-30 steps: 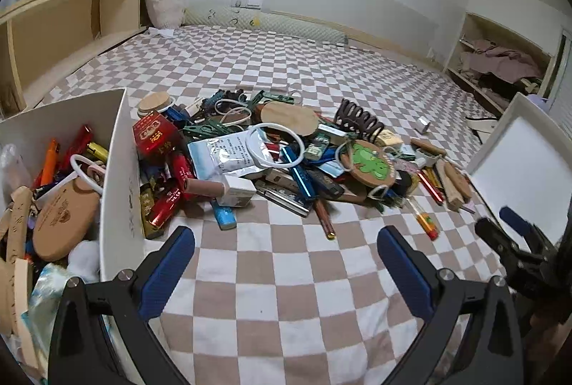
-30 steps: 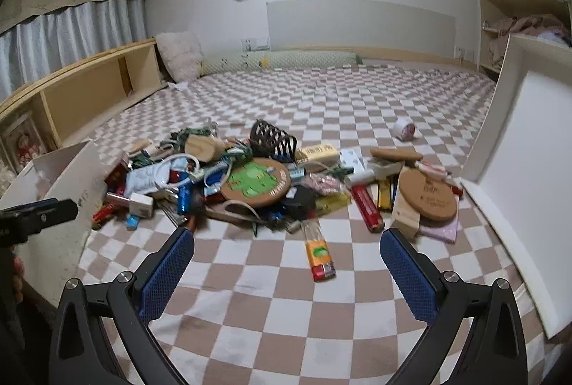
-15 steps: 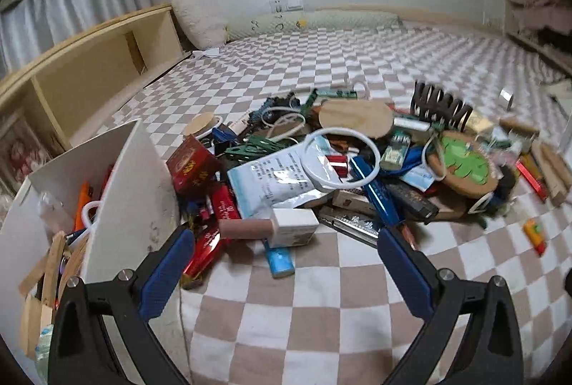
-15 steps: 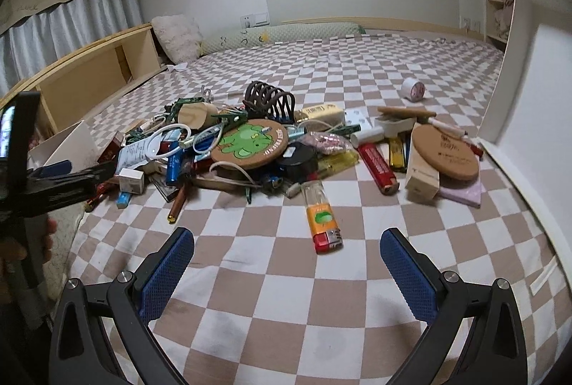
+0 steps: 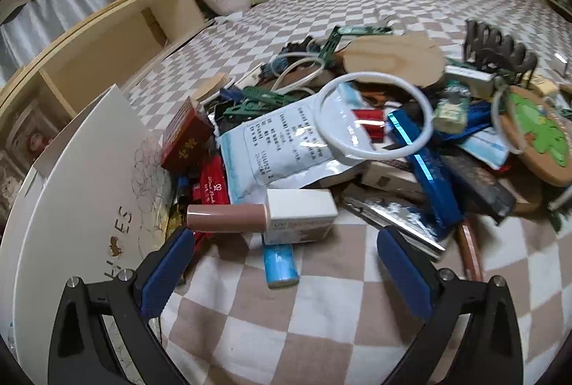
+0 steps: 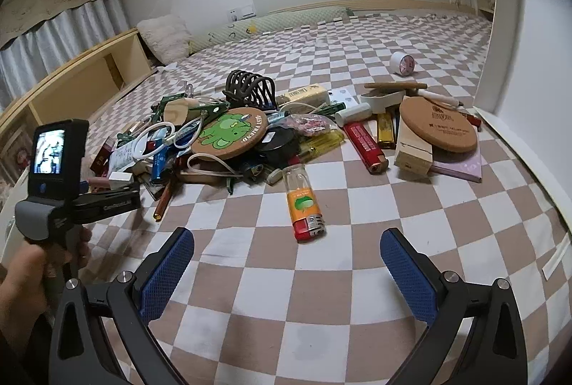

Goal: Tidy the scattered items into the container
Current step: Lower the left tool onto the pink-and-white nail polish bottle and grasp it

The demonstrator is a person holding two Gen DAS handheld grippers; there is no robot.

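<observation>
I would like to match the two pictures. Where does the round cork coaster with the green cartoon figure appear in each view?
Left wrist view: the green-figure coaster lies at the far right edge of the pile, partly cut off by the picture border.
Right wrist view: the same coaster sits near the middle of the pile, left of picture centre, tilted on other items.
Shared landmark: the dark hair claw clip, just behind the coaster in both.

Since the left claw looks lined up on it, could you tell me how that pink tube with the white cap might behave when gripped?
The pink tube looks rigid and small, so probably light. Its round, glossy barrel may slip or roll between the pads; the squarer white cap should seat more surely. It rests partly on a blue lighter, which may shift when it lifts.
</observation>
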